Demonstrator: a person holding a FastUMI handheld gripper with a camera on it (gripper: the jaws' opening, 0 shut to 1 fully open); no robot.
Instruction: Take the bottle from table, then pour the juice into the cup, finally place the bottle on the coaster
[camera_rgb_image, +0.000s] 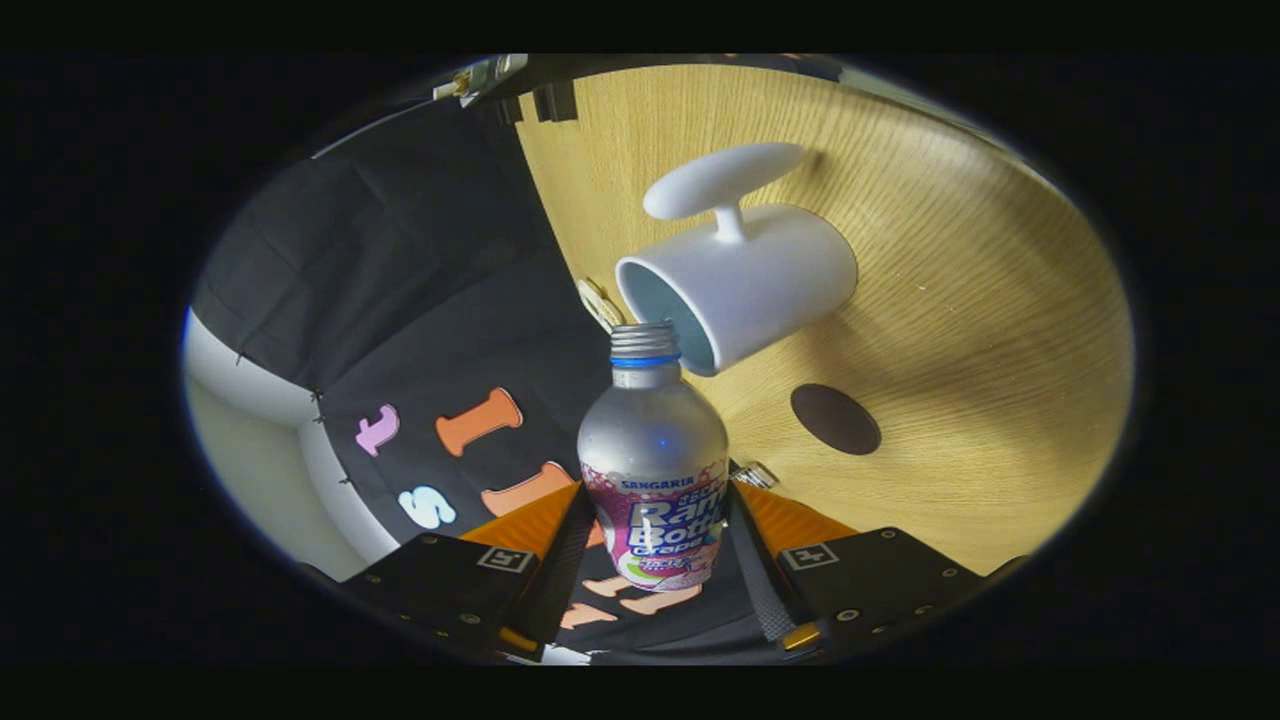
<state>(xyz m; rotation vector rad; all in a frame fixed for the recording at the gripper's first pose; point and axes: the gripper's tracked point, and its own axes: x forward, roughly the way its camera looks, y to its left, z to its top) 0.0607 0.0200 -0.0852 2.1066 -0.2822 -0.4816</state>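
The gripper (655, 545), its 2 fingers clamped on the bottle (655, 470), tips its open neck right at the cup's (740, 280) mouth, apparently mid-pour; next, righting it and reaching the coaster (835, 418) beside the cup.

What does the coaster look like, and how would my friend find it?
Start at the wooden table. The white cup stands on it, just past the mouth of the bottle held between the hand-held gripper fingers. Beside the cup lies the coaster: a small, flat, dark brown disc, the only dark thing on the pale wood.
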